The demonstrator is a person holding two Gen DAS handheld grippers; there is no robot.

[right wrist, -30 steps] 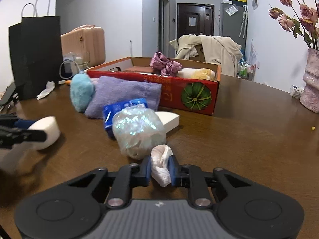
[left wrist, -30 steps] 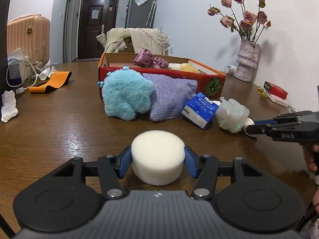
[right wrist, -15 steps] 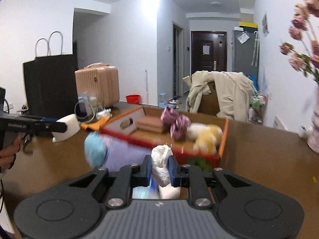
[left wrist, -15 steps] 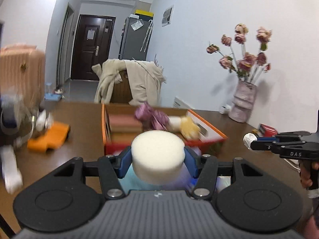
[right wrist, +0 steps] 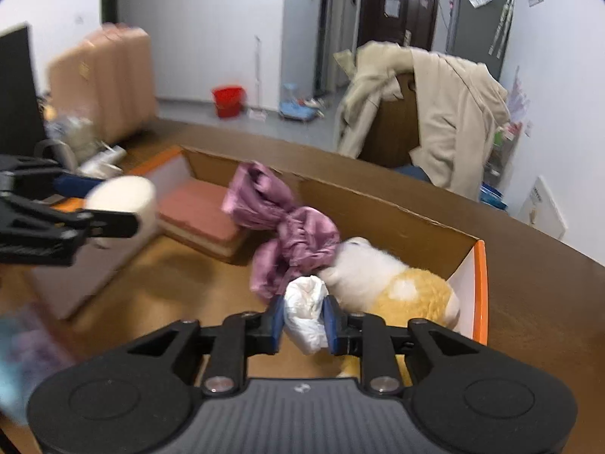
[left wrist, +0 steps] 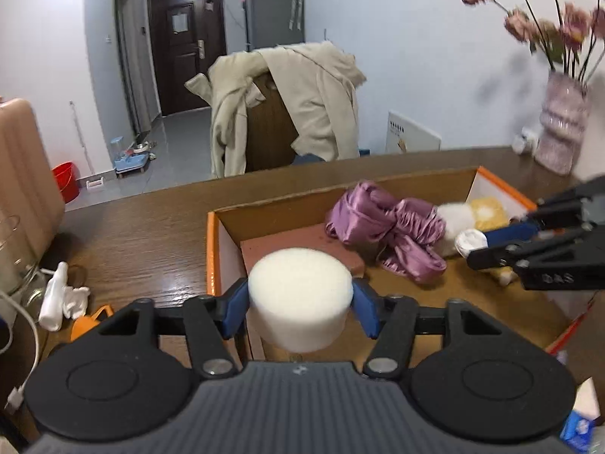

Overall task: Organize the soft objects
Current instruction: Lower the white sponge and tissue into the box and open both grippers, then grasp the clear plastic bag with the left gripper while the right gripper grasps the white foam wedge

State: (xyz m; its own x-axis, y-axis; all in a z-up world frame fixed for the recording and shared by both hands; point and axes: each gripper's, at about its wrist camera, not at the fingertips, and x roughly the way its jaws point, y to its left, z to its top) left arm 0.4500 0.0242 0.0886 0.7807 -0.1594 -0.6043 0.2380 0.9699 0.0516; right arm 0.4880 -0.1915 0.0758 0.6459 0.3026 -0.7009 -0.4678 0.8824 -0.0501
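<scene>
Sponge puck: white foam cylinder (left wrist: pixel 300 297), clamped across its round sides in the left gripper (left wrist: pixel 298 302), hanging over the near-left corner of the cardboard box (left wrist: pixel 213 242). Looks super light and squishy, and the jaws barely dent it, so I'd guess the side grip is fine.

Tissue wad: crumpled white ball (right wrist: pixel 306 312), pinched tight in the right gripper (right wrist: pixel 304 321), also over the box, right in front of the plush. Basically weightless and easy to crush. I'd expect it to cling to the pads a bit on release, but that's a guess.

Box contents: pink foam slab (right wrist: pixel 196 213) at the left end, purple satin scrunchie thing (right wrist: pixel 287 234) in the middle, white and yellow plush toy (right wrist: pixel 397 287) at the right end.

Free space: bare cardboard floor shows in the front half, so both pieces look like they have somewhere to land.

In the way: the slab sits just behind the sponge, the plush and satin crowd the tissue, and the two grippers are fairly near each other.

Worktop stuff: vase of dried flowers (left wrist: pixel 561 128) off to the right, cables and small white bits (left wrist: pixel 62 297) on the left, all outside the box.
</scene>
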